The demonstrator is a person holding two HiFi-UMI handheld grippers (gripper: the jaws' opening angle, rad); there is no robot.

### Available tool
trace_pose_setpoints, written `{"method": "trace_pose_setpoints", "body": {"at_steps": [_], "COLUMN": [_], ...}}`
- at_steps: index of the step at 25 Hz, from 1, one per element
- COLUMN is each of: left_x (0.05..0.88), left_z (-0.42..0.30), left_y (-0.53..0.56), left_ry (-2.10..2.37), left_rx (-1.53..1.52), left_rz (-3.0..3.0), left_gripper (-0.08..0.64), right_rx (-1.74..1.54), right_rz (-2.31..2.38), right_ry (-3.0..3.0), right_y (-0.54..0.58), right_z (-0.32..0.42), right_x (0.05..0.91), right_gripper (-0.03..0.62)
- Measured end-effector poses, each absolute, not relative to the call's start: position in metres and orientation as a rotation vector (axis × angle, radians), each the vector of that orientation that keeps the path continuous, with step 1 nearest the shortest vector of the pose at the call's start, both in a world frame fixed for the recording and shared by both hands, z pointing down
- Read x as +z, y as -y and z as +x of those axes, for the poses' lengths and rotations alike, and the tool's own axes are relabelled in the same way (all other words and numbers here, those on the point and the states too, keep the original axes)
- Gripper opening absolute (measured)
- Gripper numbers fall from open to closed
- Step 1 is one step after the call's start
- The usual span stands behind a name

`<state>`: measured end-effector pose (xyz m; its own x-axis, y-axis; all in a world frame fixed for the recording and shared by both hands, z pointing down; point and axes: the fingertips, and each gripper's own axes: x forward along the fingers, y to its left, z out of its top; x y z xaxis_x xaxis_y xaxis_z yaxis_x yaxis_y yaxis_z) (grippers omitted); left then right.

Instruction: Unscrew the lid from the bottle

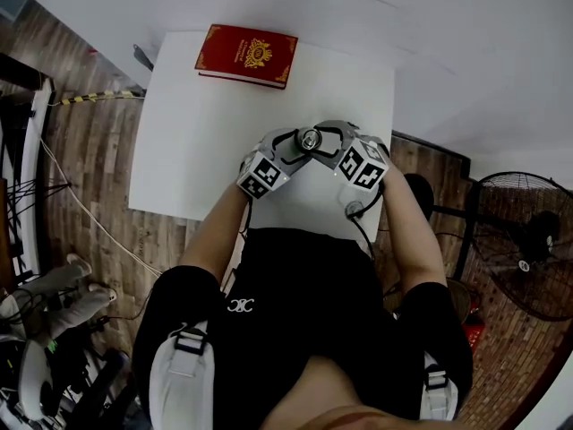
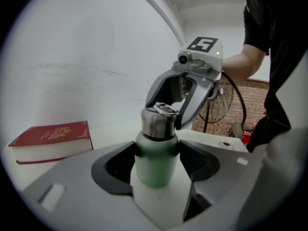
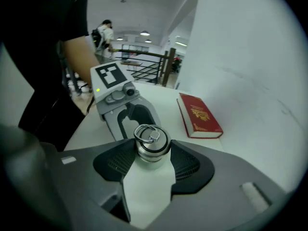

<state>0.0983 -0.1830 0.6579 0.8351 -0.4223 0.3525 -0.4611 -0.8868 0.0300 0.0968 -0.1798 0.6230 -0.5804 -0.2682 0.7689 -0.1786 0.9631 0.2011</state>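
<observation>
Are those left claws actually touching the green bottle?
Touching. The left gripper view shows the pads of the left gripper pressing both sides of the green bottle.

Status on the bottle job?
Left gripper shut on green bottle. Right gripper shut on steel lid, lid on. Red book well clear.

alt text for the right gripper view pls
The right gripper clamps its two dark pads on a ring-topped steel bottle lid. Just behind it on the white table is the left gripper, held by a person in black; a red book lies to the right.
</observation>
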Motion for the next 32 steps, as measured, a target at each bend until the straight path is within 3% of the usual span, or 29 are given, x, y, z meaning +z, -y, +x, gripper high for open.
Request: {"method": "trace_pose_setpoints", "body": {"at_steps": [6, 10, 18, 23, 32], "left_x": [0.657, 0.658, 0.657, 0.656, 0.657], "left_z": [0.101, 0.100, 0.099, 0.098, 0.100], "left_y": [0.181, 0.184, 0.185, 0.183, 0.185], "left_ry": [0.651, 0.659, 0.682, 0.687, 0.684], "left_rx": [0.553, 0.552, 0.528, 0.524, 0.511], "left_rz": [2.910, 2.891, 2.886, 2.885, 2.885], "left_gripper": [0.344, 0.344, 0.344, 0.344, 0.344], "right_rx": [-0.336, -0.130, 0.352, 0.286, 0.259], "right_rz": [-0.005, 0.101, 0.783, 1.237, 1.560], "right_ry": [2.036, 2.156, 2.673, 2.585, 2.325], "right_y": [0.177, 0.171, 0.174, 0.189, 0.197], "right_z": [0.100, 0.099, 0.105, 0.103, 0.098], "right_x": [0.621, 0.606, 0.540, 0.545, 0.577], "right_gripper": [0.232, 0.233, 0.245, 0.247, 0.244]}}
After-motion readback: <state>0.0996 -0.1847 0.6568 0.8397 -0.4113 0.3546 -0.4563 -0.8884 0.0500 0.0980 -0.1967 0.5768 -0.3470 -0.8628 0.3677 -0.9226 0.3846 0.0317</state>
